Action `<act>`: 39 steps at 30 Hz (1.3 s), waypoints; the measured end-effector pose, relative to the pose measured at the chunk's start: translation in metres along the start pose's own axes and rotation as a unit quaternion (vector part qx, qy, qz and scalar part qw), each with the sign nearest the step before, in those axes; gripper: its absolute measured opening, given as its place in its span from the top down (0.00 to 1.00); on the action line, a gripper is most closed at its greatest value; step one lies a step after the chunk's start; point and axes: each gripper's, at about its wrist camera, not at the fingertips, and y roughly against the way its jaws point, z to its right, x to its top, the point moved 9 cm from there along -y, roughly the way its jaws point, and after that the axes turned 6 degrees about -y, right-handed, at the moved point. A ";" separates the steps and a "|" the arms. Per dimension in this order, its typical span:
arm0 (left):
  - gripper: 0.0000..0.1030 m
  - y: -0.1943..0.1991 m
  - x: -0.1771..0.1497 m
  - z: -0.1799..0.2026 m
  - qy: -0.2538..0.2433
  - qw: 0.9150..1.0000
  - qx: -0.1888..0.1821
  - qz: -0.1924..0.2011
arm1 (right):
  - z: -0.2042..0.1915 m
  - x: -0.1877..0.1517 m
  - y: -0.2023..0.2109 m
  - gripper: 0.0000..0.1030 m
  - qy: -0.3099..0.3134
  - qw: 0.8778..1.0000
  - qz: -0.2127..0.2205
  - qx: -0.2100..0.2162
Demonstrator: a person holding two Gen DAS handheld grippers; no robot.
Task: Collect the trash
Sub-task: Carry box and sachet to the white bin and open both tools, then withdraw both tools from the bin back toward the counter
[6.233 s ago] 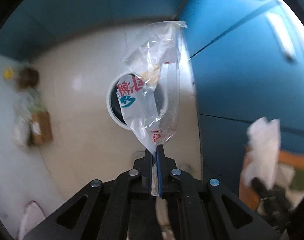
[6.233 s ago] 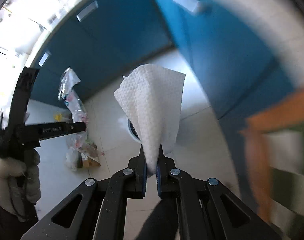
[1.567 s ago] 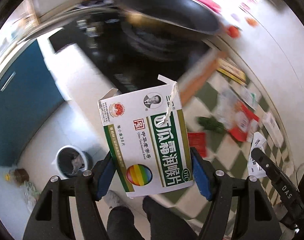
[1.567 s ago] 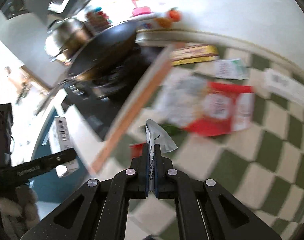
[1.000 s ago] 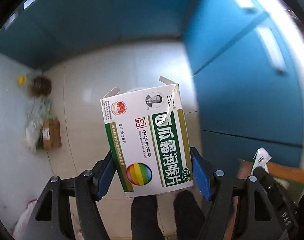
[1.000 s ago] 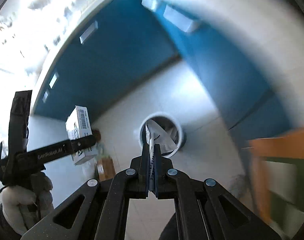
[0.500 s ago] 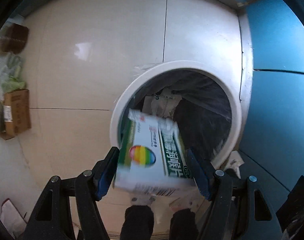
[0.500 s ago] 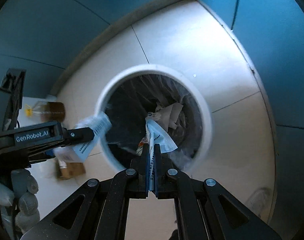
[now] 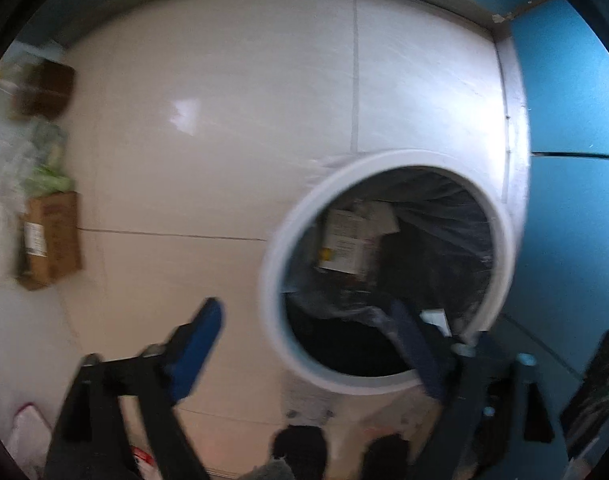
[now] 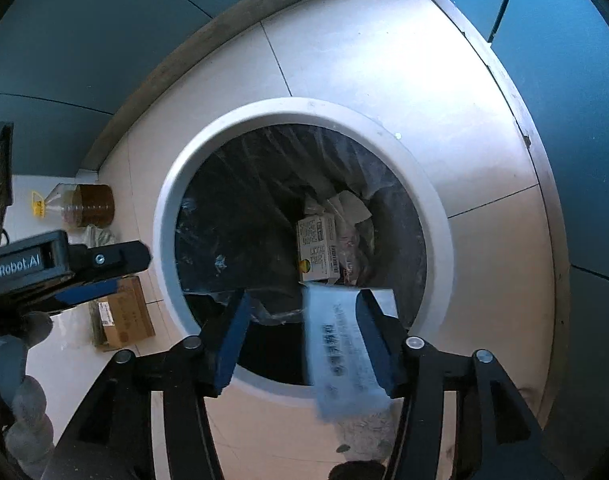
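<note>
Both tongs are over the white-rimmed bin [image 10: 432, 216], which stands on the tiled floor [image 10: 344, 60] against blue cabinets [image 10: 564, 80].

Left tongs [image 9: 304, 352]: spread wide, nothing between the pads. The view is motion-blurred. One pad lies over the floor outside the rim, the other over the bin mouth.

Right tongs [image 10: 304, 336]: spread wide. A blurred white wrapper [image 10: 340, 352] with dark print lies just beside the right-hand pad; whether it touches that pad cannot be told. It appears released and dropping toward the bin mouth, partly over the near rim.

Bin contents: a small white box [image 10: 318, 250] with green print and a coloured spot rests inside the dark liner, on crumpled paper and plastic [image 10: 352, 208].

Progress, as a judgement: the box is deposited; the wrapper is at the point of deposit but not yet seen to be inside. It could catch the near rim and land on the floor.

Outstanding: a cardboard carton [image 10: 122, 318], a bottle of brown liquid [image 10: 84, 204] and loose bags [image 9: 36, 168] sit by the wall. Whether these count as trash cannot be determined. No surface with further litter is in view.
</note>
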 end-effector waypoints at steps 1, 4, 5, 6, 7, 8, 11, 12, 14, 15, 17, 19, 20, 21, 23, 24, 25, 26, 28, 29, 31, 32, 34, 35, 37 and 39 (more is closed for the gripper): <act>0.06 0.004 -0.003 -0.004 -0.005 1.000 0.012 0.004 | -0.002 -0.002 0.004 0.23 0.003 1.000 0.002 -0.003; 0.06 0.029 -0.016 -0.022 -0.019 0.997 0.072 0.032 | -0.004 -0.007 0.022 0.09 0.018 0.999 0.013 -0.032; 0.06 0.036 -0.019 -0.026 -0.020 0.995 0.087 0.041 | -0.004 -0.009 0.029 0.06 0.020 0.999 0.015 -0.045; 0.05 0.045 -0.022 -0.030 -0.020 0.993 0.101 0.051 | -0.004 -0.011 0.035 0.04 0.021 0.998 0.017 -0.051; 0.05 0.056 -0.026 -0.033 -0.021 0.992 0.112 0.062 | -0.004 -0.014 0.046 0.01 0.024 0.998 0.021 -0.060; 0.05 0.070 -0.032 -0.036 -0.023 0.990 0.122 0.074 | -0.004 -0.017 0.055 0.01 0.027 0.997 0.026 -0.069; 0.05 0.109 -0.051 -0.038 -0.033 0.983 0.148 0.101 | -0.006 -0.027 0.093 0.01 0.033 0.995 0.038 -0.091; 0.05 0.118 -0.054 -0.036 -0.035 0.982 0.153 0.106 | -0.007 -0.030 0.102 0.01 0.034 0.994 0.039 -0.092; 0.05 0.143 -0.069 -0.035 -0.038 0.980 0.159 0.115 | -0.011 -0.040 0.134 0.01 0.039 0.993 0.045 -0.101; 0.05 0.156 -0.076 -0.036 -0.038 0.979 0.160 0.119 | -0.014 -0.044 0.150 0.01 0.040 0.993 0.048 -0.102; 0.05 0.183 -0.092 -0.034 -0.034 0.979 0.157 0.127 | -0.020 -0.053 0.176 0.01 0.041 0.992 0.051 -0.105; 0.05 0.213 -0.110 -0.033 -0.031 0.978 0.153 0.135 | -0.027 -0.064 0.211 0.01 0.043 0.992 0.059 -0.107; 0.05 0.224 -0.117 -0.031 -0.028 0.978 0.152 0.139 | -0.030 -0.068 0.226 0.01 0.044 0.991 0.061 -0.108; 0.05 0.237 -0.125 -0.030 -0.026 0.978 0.149 0.143 | -0.035 -0.074 0.244 0.01 0.045 0.991 0.065 -0.108; 0.05 0.269 -0.143 -0.029 -0.024 0.977 0.146 0.152 | -0.043 -0.085 0.280 0.01 0.046 0.991 0.073 -0.103; 0.05 0.283 -0.150 -0.029 -0.023 0.977 0.145 0.157 | -0.047 -0.090 0.298 0.01 0.046 0.991 0.078 -0.100; 0.05 0.302 -0.161 -0.030 -0.022 0.976 0.145 0.164 | -0.052 -0.097 0.322 0.01 0.048 0.991 0.084 -0.098; 0.05 0.315 -0.168 -0.031 -0.023 0.975 0.145 0.167 | -0.055 -0.101 0.334 0.01 0.048 0.990 0.087 -0.096; 0.05 0.342 -0.183 -0.033 -0.024 0.973 0.146 0.174 | -0.062 -0.112 0.370 0.01 0.049 0.990 0.095 -0.087; 0.05 0.358 -0.192 -0.034 -0.022 0.973 0.146 0.179 | -0.065 -0.118 0.389 0.01 0.049 0.991 0.099 -0.081; 0.06 0.390 -0.207 -0.034 -0.018 0.971 0.150 0.185 | -0.073 -0.127 0.419 0.01 0.044 0.992 0.103 -0.061; 0.06 0.404 -0.213 -0.032 -0.015 0.971 0.149 0.189 | -0.074 -0.133 0.439 0.01 0.039 0.993 0.105 -0.048; 0.06 0.433 -0.221 -0.021 -0.013 0.968 0.143 0.204 | -0.075 -0.142 0.472 0.01 0.026 0.993 0.110 -0.020; 0.06 0.450 -0.224 -0.009 -0.016 0.967 0.139 0.214 | -0.070 -0.146 0.494 0.01 0.014 0.993 0.117 -0.004; 0.06 0.475 -0.227 0.018 -0.030 0.964 0.127 0.230 | -0.055 -0.151 0.530 0.01 -0.010 0.991 0.131 0.016; 0.06 0.498 -0.227 0.062 -0.058 0.961 0.112 0.246 | -0.021 -0.157 0.572 0.01 -0.050 0.986 0.154 0.032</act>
